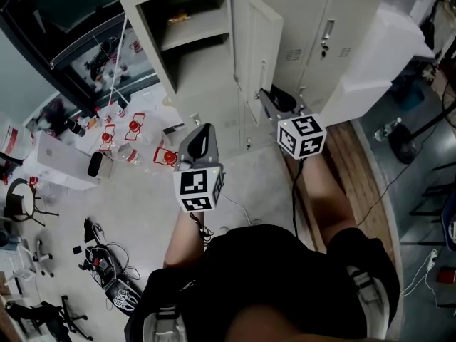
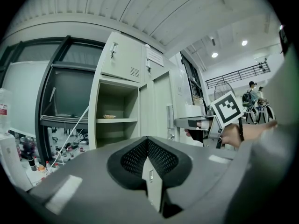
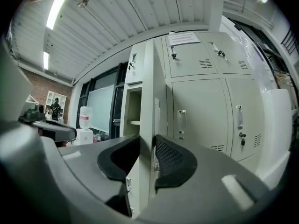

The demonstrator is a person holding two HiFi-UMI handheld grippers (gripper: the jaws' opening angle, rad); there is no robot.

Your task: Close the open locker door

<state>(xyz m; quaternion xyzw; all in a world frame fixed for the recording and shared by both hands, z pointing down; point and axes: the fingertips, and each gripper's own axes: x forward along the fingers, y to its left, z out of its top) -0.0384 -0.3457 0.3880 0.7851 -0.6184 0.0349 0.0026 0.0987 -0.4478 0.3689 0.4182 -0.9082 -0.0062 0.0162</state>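
The locker door (image 1: 254, 45) stands swung out from a bank of cream lockers, baring a compartment (image 1: 187, 45) with a shelf and a small item on it. My right gripper (image 1: 263, 95) is at the door's free edge, below its handle. In the right gripper view that edge (image 3: 147, 101) runs up between the two pads, and my right gripper (image 3: 147, 137) is shut on it, a pad on each face. My left gripper (image 1: 204, 129) hangs lower left, away from the lockers, shut on nothing. In the left gripper view, my left gripper (image 2: 148, 140) faces the open compartment (image 2: 114, 122).
Closed locker doors (image 1: 320, 41) continue to the right, beside a white cabinet (image 1: 381, 59) and a wooden strip (image 1: 356, 169). Bottles and red-trimmed items (image 1: 132, 130), a white box (image 1: 60, 162) and cables (image 1: 107, 262) litter the floor at left. People stand far off (image 2: 252, 96).
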